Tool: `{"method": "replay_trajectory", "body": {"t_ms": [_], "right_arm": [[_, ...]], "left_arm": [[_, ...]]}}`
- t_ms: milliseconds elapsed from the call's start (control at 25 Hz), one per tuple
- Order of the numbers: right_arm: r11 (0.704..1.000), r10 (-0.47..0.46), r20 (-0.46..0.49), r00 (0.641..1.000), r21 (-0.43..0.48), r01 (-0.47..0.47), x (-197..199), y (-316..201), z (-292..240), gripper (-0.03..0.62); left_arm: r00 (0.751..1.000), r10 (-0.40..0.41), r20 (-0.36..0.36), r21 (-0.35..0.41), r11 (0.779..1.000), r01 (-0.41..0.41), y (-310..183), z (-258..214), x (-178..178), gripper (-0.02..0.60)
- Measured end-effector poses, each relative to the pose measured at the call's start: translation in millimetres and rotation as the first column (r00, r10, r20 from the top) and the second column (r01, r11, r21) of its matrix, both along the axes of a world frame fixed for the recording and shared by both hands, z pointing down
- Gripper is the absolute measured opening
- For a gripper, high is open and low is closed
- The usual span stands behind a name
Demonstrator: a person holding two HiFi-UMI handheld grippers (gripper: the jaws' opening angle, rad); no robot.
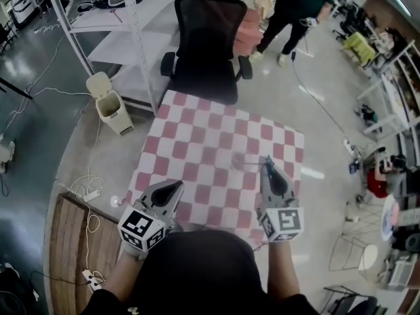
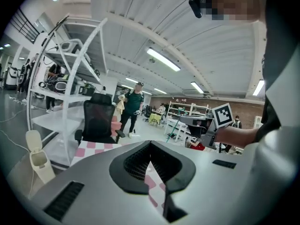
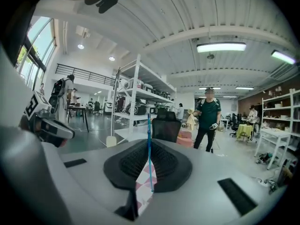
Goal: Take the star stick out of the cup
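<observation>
My right gripper (image 1: 268,165) hovers over the right side of the pink-and-white checked table (image 1: 197,143), shut on a thin blue stick (image 3: 149,144). In the right gripper view the stick stands upright between the jaws and rises past them; no star shows on it. A faint clear shape left of the right fingertips looks like the cup (image 1: 240,161), and it is too dim to tell how it stands. My left gripper (image 1: 176,188) is held over the table's near left part, jaws shut with nothing between them (image 2: 151,146).
A black office chair (image 1: 207,35) stands at the table's far edge. White metal shelving (image 1: 111,18) and a beige bin (image 1: 108,104) are at the far left. A person (image 1: 289,12) stands beyond the chair. Cables lie on the floor at left.
</observation>
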State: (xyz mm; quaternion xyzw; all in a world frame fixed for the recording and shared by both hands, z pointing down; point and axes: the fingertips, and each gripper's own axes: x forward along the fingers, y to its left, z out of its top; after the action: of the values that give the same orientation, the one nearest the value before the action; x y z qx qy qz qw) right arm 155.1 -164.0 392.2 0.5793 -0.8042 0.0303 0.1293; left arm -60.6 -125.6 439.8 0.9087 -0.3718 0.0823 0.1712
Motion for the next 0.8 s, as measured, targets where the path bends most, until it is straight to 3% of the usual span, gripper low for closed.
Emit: {"method": "replay_trajectory", "body": {"t_ms": [400,800], "right_arm": [[0.982,0.187,0.028,0.982,-0.023,-0.186,57.8,51.5,15.3,0.031],[0.964,0.260,0.030,0.965,-0.070,-0.258,71.4,83.9,38.6,0.031]], "left_arm": [[0.987,0.162,-0.006,0.008,0.987,-0.162,-6.2,0.9,47.7,0.040],[0.964,0.267,-0.005,0.013,0.964,-0.267,-6.6,0.3,76.1,0.040]]}}
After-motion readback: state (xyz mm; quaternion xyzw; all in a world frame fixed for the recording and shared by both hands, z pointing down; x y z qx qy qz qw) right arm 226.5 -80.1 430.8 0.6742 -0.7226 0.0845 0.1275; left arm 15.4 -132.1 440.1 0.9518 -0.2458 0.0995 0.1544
